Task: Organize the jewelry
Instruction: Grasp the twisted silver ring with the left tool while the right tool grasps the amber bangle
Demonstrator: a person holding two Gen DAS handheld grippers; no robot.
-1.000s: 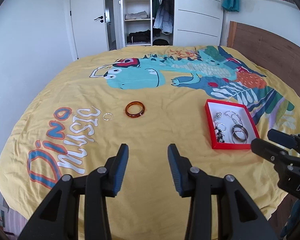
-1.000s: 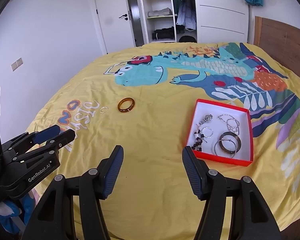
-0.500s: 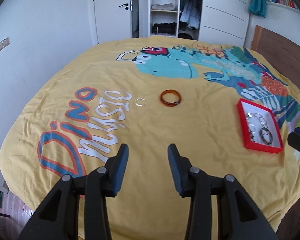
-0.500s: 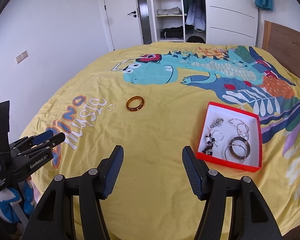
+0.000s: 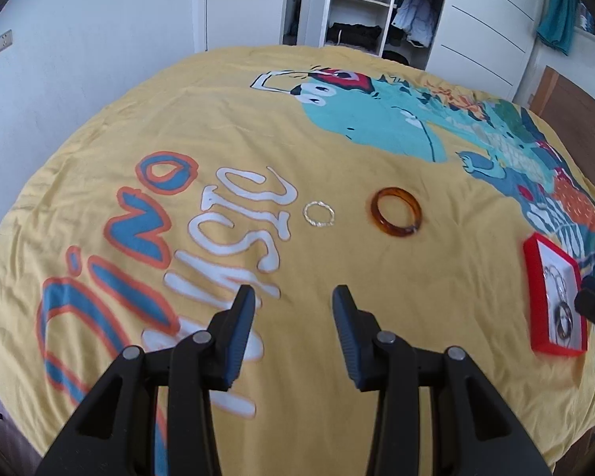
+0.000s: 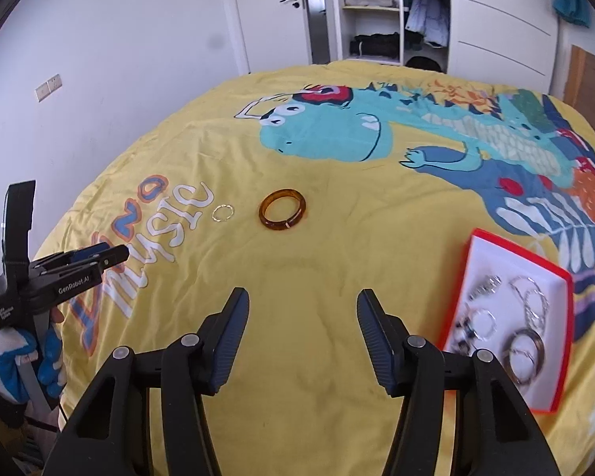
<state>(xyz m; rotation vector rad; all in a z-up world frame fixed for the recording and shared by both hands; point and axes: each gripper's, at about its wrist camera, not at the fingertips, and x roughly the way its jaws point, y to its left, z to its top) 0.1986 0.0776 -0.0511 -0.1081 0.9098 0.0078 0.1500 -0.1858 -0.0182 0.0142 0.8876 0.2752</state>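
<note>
Here both grippers, left gripper and right gripper, hover empty above the bedspread, jaws apart.

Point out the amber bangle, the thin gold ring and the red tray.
amber bangle (image 5: 396, 212), left wrist view, near rim of the band
thin gold ring (image 5: 318, 214), left wrist view, on its wire loop
red tray (image 6: 566, 329), right wrist view, right red wall

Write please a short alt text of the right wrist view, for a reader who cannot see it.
The open right tongs hover over a yellow dinosaur bedspread, empty. An amber bangle and a thin small ring lie loose ahead; a red tray with silver jewelry sits at right, and the left tongs enter from the left.
</note>
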